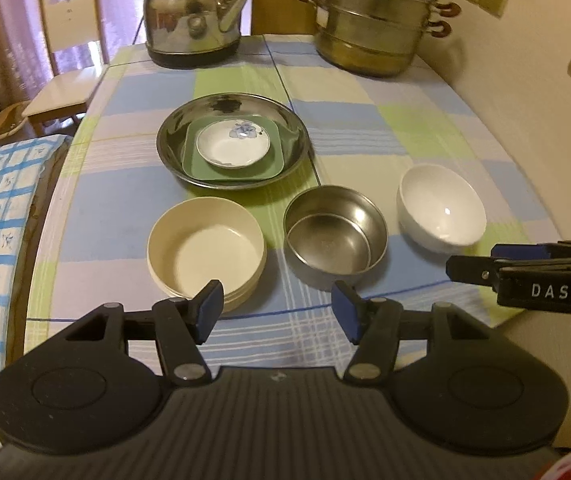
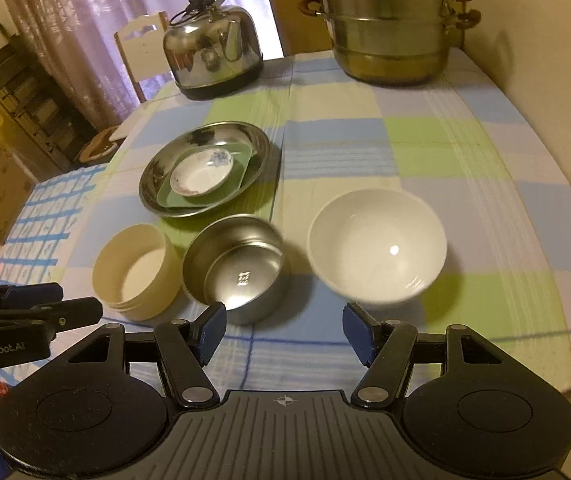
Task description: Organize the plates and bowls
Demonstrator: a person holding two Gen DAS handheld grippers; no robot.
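Left wrist view: our left gripper (image 1: 278, 312) has its jaws spread, nothing between them, hovering above the checked tablecloth (image 1: 365, 136). Just ahead sit three bowls in a row: round cream plastic bowl (image 1: 206, 249) by the left fingertip, round stainless steel bowl (image 1: 335, 236) ahead of the right one, white ceramic bowl (image 1: 441, 208) further right. Behind them, a wide round steel plate (image 1: 232, 142) carries a square green plate (image 1: 233, 148) with a small white flowered dish (image 1: 233, 145) on top. Our right gripper (image 1: 469, 266) enters from the right, near the white bowl; we cannot tell its gap here.

Right wrist view: our right gripper (image 2: 284, 327) is spread wide and empty. The white ceramic bowl (image 2: 377, 246) lies just ahead of its right fingertip, the steel bowl (image 2: 235, 266) just ahead of its left. The cream bowl (image 2: 135, 270) is left of that, near the left gripper (image 2: 81, 306).
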